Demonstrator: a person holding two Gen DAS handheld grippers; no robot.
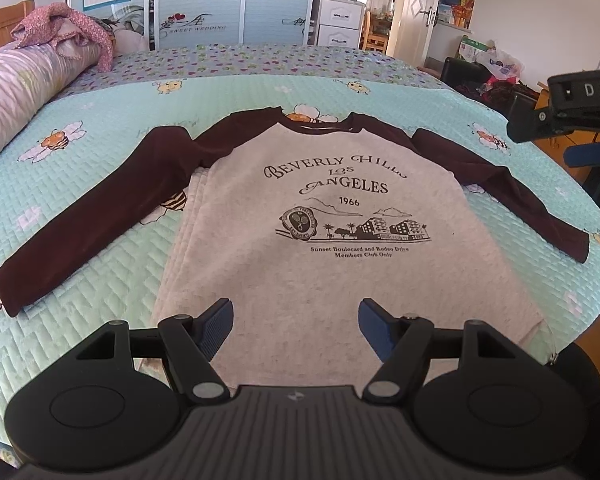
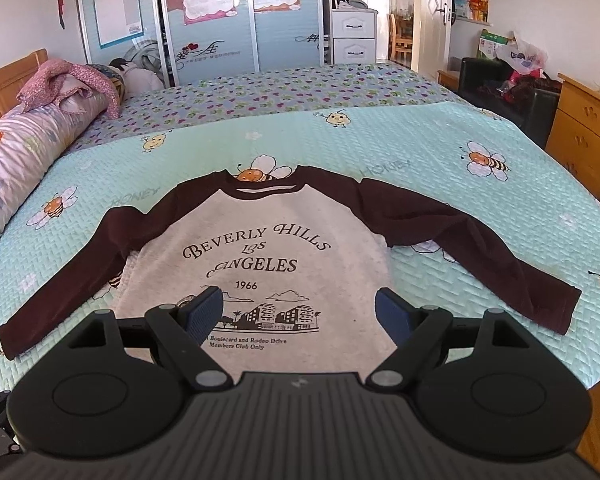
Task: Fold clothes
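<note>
A bed covered by a mint quilt [image 1: 260,92] printed with cartoon bees filled most of both views. Spread flat on it, face up in the centre of each frame, lay the shirt [image 1: 312,248] [image 2: 260,256], grey in the body with dark maroon sleeves stretched out toward the left and right edges and its collar toward the top. A rolled floral bolster [image 2: 24,152] sat at the upper left with a pink garment [image 2: 76,80] heaped on it. Low in the left wrist view, the left gripper [image 1: 296,320] hung over the shirt's hem, jaws spread and holding nothing. The right gripper [image 2: 300,310] hung over the printed picture, jaws likewise spread and bare.
</note>
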